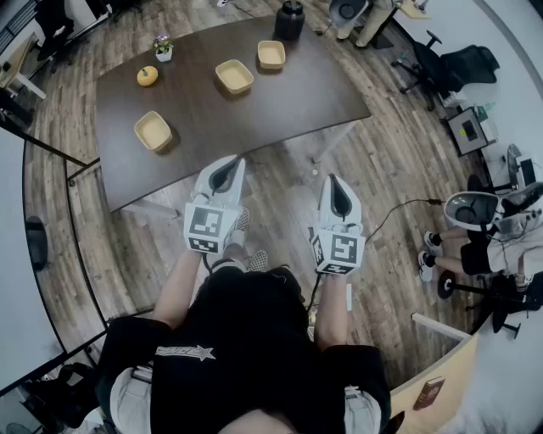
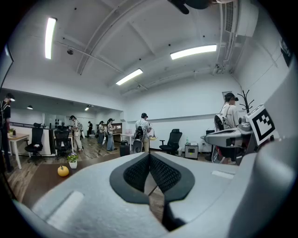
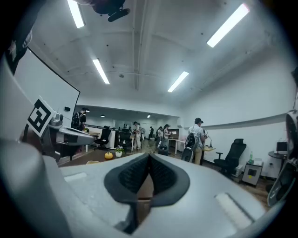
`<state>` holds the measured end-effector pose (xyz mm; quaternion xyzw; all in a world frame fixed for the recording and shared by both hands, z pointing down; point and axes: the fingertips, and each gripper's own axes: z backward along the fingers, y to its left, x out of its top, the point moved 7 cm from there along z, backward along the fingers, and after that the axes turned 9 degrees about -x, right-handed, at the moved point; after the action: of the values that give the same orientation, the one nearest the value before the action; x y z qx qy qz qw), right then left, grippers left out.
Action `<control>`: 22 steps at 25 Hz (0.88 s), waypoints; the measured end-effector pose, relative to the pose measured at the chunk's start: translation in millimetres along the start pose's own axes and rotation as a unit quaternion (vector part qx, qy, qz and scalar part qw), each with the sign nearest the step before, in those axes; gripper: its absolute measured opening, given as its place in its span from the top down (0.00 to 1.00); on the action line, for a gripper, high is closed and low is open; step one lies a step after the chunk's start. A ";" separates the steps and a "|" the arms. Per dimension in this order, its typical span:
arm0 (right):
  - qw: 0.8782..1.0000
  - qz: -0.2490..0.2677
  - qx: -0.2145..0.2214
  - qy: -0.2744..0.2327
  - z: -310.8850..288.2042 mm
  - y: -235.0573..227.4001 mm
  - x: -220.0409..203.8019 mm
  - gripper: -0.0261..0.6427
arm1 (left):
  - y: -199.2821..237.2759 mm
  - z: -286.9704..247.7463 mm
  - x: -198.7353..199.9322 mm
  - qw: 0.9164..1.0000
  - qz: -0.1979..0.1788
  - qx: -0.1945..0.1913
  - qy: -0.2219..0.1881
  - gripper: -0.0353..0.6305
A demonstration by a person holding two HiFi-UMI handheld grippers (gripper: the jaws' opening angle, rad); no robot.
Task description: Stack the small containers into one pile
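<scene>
A small orange pumpkin (image 1: 148,75) and a little potted plant (image 1: 164,47) sit near each other at the dark table's (image 1: 280,106) far left corner. A black bin (image 1: 289,19) stands by its far edge. Black office chairs (image 1: 465,63) stand on the wood floor (image 1: 390,161) to the right.

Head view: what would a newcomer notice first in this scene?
The left gripper and right gripper, white, shut and empty, are held side by side above the wood floor, short of the dark table. On it three tan containers sit apart, unstacked: one near the left, two farther back.
</scene>
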<state>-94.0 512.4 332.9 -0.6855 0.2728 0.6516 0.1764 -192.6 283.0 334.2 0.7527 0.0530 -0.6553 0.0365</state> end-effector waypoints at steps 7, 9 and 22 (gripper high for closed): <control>1.000 0.004 -0.003 0.009 -34.8 2.5 -3.5 0.96 | 22.5 -26.2 -1.6 1.000 0.000 -0.003 0.007 0.93; 1.000 0.008 -0.001 0.012 -48.5 4.1 -4.3 0.96 | 30.6 -36.9 -4.0 1.000 0.004 -0.005 0.011 0.93; 1.000 0.010 0.016 0.019 -166.0 21.6 3.5 0.96 | 116.7 -113.7 -4.4 1.000 0.020 -0.001 0.014 0.93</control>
<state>25.3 395.7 346.6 -0.6923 0.2932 0.6357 0.1753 -66.6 181.2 352.6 0.7629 0.0388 -0.6434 0.0492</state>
